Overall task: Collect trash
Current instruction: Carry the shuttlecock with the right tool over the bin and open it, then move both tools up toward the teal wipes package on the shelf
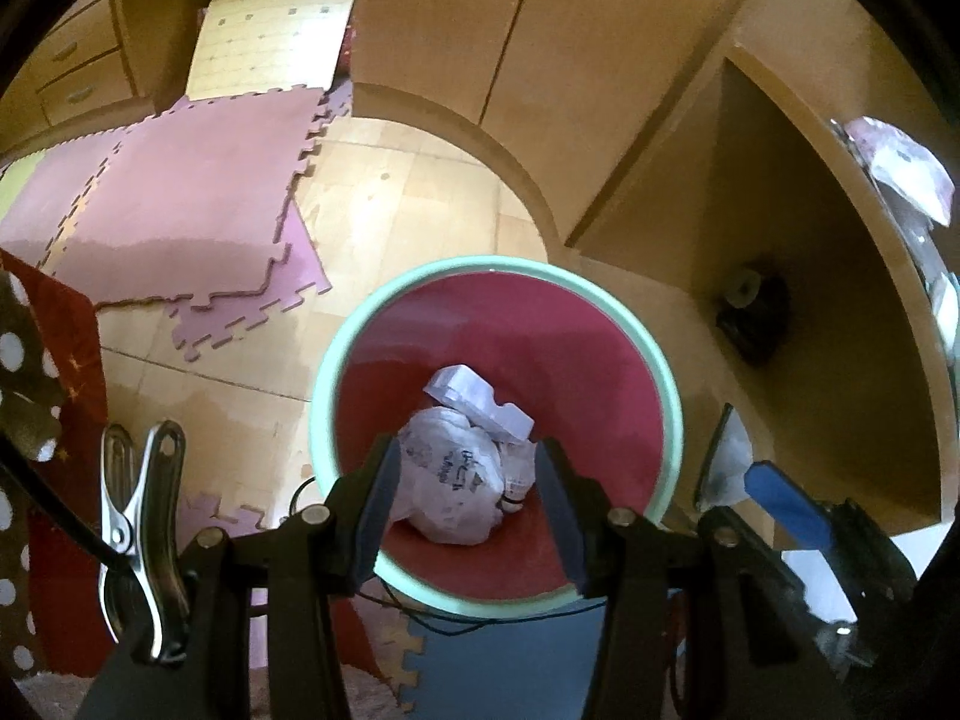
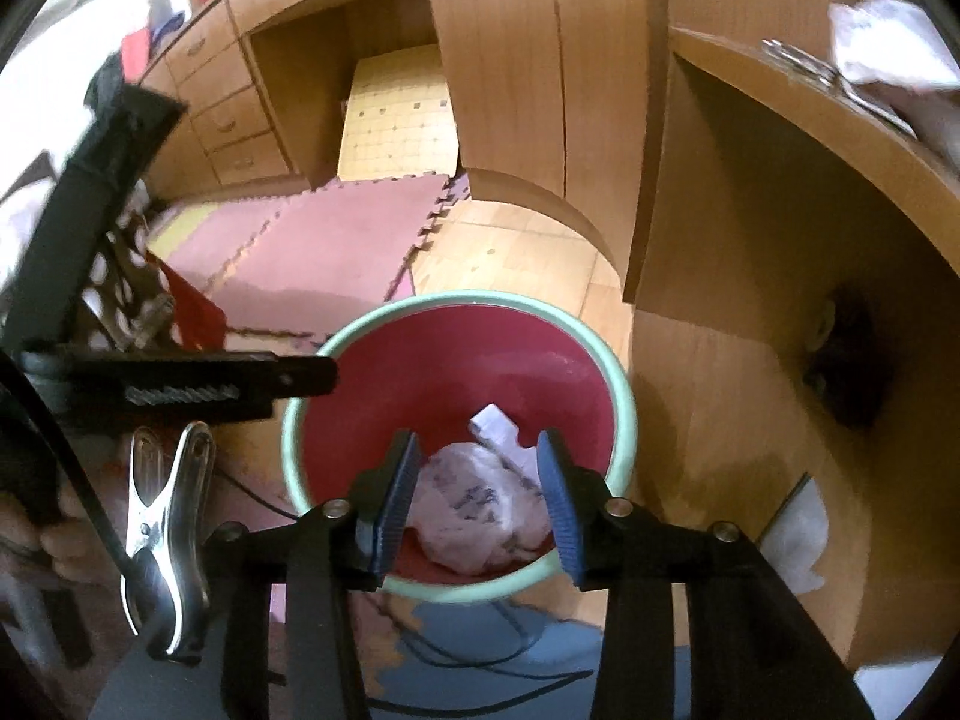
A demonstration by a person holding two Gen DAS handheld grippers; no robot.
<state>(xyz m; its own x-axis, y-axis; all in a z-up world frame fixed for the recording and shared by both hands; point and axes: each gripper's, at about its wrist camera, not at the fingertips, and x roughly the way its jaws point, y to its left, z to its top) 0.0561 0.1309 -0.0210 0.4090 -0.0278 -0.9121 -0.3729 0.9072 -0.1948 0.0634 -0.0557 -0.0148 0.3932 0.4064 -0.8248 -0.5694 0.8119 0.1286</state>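
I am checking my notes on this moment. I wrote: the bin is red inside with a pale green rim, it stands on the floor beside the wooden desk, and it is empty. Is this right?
Not quite: the bin is not empty. A crumpled white plastic bag and a white paper piece lie at its bottom, as the left wrist view shows. The rest holds: red inside, pale green rim, on the floor beside the wooden desk.

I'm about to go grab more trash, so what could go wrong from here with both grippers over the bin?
1. The left gripper and right gripper hover close together above the bin; swinging away could knock them together.
2. Loose cables lie on the floor beside the bin and could snag.
3. The crumpled bag sits bulky inside; later trash may bounce off it and out.
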